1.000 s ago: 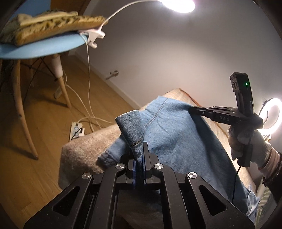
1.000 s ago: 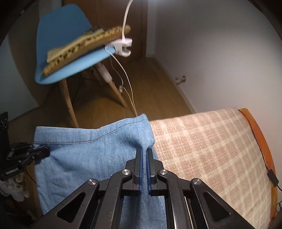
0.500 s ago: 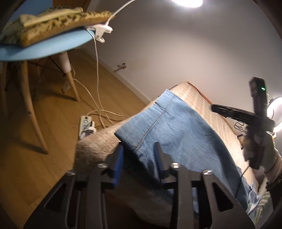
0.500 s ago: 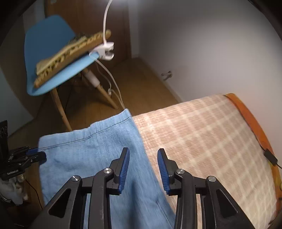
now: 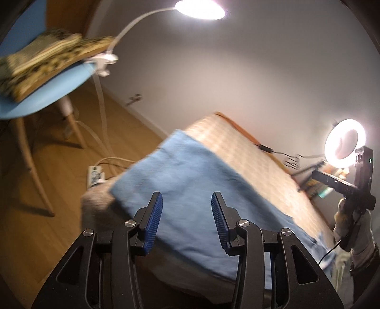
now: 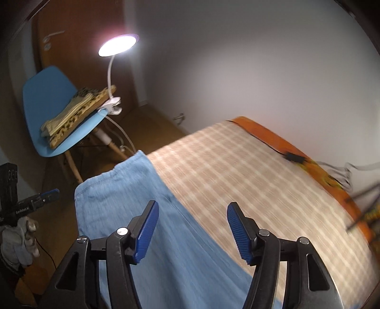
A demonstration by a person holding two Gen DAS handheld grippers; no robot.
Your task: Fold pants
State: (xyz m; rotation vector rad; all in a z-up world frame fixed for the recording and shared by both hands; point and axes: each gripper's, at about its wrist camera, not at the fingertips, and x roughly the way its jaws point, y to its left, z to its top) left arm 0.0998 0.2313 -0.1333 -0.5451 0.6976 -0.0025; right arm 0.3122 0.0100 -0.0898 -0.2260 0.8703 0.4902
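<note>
The blue denim pants (image 5: 190, 190) lie spread flat along the near edge of the beige checked bed cover (image 6: 249, 180); the left gripper (image 5: 187, 223) and right gripper (image 6: 192, 230) have just been opening, their blue pads apart with nothing between them; a lay-down looks finished; next probably calls for re-gripping an edge for another fold.

The room is dim. A clip lamp (image 5: 199, 9) glares at the top of the left wrist view and a ring light (image 5: 344, 142) blooms at its right edge. Both views are motion-blurred, with fisheye bending and dark vignetted corners.
</note>
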